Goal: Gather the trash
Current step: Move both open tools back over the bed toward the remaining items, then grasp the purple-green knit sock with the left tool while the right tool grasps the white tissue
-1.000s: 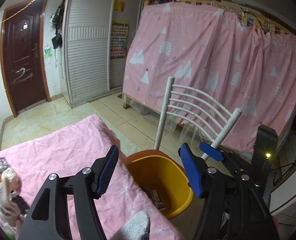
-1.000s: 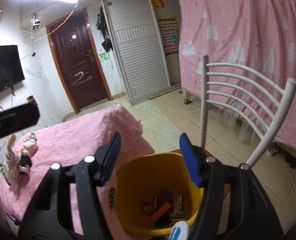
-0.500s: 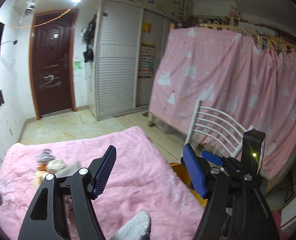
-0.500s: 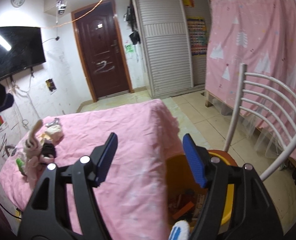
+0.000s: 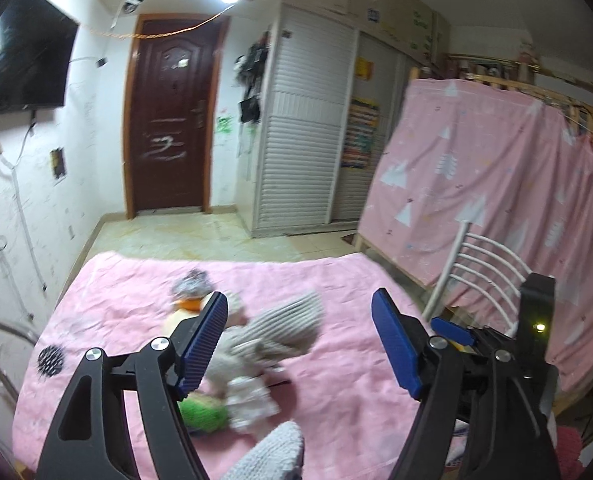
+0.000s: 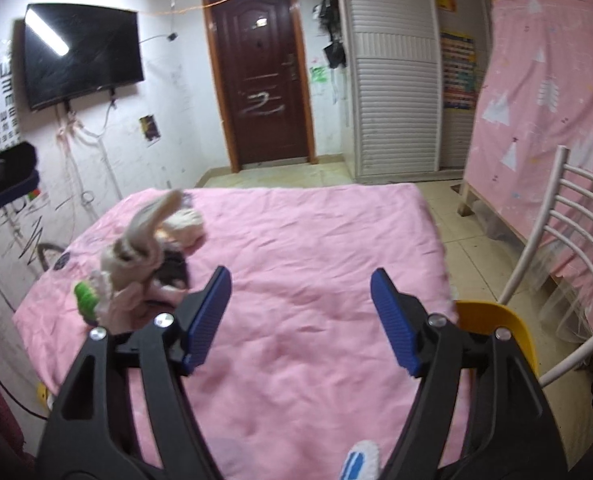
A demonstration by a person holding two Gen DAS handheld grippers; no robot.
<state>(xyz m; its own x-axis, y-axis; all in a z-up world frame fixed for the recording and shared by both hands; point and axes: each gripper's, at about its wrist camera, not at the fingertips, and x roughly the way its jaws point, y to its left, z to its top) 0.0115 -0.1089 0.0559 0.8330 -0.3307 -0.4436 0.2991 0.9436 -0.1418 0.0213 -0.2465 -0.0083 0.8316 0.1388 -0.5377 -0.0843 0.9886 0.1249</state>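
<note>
A pile of trash [image 5: 252, 344] lies on the pink table cover [image 5: 336, 380]: crumpled pale wrappers, a green piece [image 5: 202, 410], an orange bit and a grey crumpled ball [image 5: 190, 288]. The pile also shows in the right wrist view [image 6: 144, 256] at the table's left side. My left gripper [image 5: 300, 344] is open and empty, just above the pile. My right gripper [image 6: 300, 320] is open and empty over the middle of the table. The yellow bin [image 6: 496, 328] stands at the table's right edge.
A white metal chair [image 6: 556, 260] stands by the bin, with a pink curtain [image 6: 544, 100] behind it. A dark door [image 6: 260, 76], a white shuttered wardrobe [image 6: 396, 92] and a wall TV [image 6: 80, 56] lie beyond. A small dark round thing [image 5: 50, 360] lies at the table's left edge.
Both grippers have swung left, away from the yellow bin and toward the trash pile on the table. Both stay open and empty.
</note>
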